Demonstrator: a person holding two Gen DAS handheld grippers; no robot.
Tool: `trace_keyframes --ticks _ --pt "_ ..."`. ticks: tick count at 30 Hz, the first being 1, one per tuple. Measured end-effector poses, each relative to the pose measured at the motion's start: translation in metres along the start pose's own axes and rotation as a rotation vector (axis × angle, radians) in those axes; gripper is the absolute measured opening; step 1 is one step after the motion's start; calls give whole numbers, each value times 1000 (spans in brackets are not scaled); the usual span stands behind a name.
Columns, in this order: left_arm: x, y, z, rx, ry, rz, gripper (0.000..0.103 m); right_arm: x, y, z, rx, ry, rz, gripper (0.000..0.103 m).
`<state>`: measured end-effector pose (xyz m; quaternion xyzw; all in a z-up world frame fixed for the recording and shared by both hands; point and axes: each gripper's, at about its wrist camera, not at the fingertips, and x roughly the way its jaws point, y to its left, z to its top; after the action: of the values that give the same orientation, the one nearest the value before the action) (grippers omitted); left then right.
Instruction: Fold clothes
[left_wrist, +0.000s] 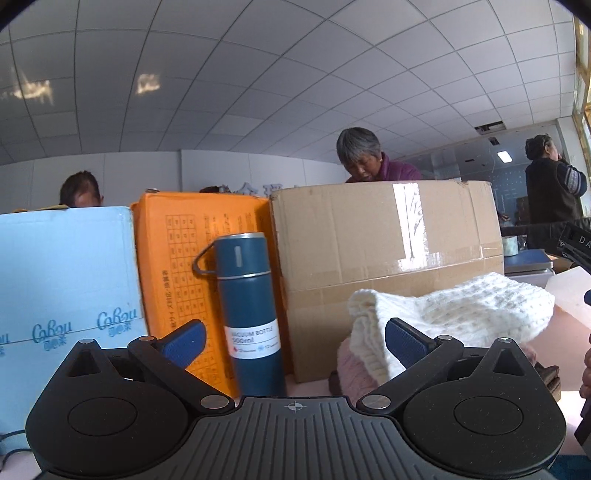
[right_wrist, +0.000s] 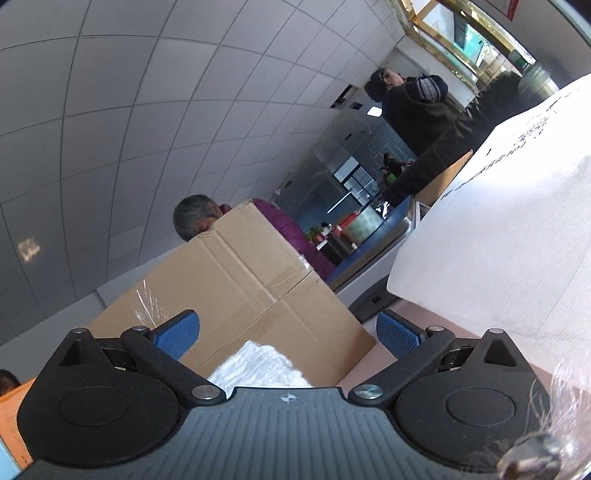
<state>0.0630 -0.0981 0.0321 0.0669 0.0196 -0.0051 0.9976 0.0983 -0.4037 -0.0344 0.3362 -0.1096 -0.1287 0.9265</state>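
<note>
A white knitted garment (left_wrist: 454, 314) lies heaped on the table in front of a cardboard box, on top of a pale pink knit piece (left_wrist: 354, 373). My left gripper (left_wrist: 295, 343) is open, its blue pads spread wide, with the right pad (left_wrist: 406, 343) just in front of the white knit and nothing held. In the right wrist view the same white knit (right_wrist: 258, 365) shows low between the fingers. My right gripper (right_wrist: 288, 336) is also open and tilted, empty, pointing at the box.
A brown cardboard box (left_wrist: 388, 258) stands behind the clothes. A blue vacuum bottle (left_wrist: 247, 314), an orange pack (left_wrist: 177, 258) and a light blue box (left_wrist: 66, 277) stand to the left. A large white bag (right_wrist: 498, 240) rises on the right. People (left_wrist: 365, 155) stand beyond the box.
</note>
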Motion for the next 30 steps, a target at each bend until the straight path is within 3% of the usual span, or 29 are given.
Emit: trace_keyframes --ticks 3,5,8,11,15,20,26,30 --pt "-24 24 -3 -14 -8 43 103 -17 13 3 -66 -88 -49 103" --pt "-37 38 -7 -27 -5 60 103 -31 25 9 -76 -88 -39 103" --pt "-52 55 -12 -53 5 45 103 -60 51 17 -107 -37 46 103" --pt "-62 70 -19 -78 22 -56 103 -102 90 17 -258 19 194 103" --pt "-68 86 -24 -130 29 -96 103 -148 124 4 -319 104 251 103" --pt "-69 103 -27 -183 26 -132 103 -169 151 -27 -430 149 195 103" --pt "-67 99 -36 -176 38 -108 103 -159 157 -58 -510 214 77 103" --pt "-67 95 -39 -148 39 -98 103 -160 159 -74 -602 190 40 103"
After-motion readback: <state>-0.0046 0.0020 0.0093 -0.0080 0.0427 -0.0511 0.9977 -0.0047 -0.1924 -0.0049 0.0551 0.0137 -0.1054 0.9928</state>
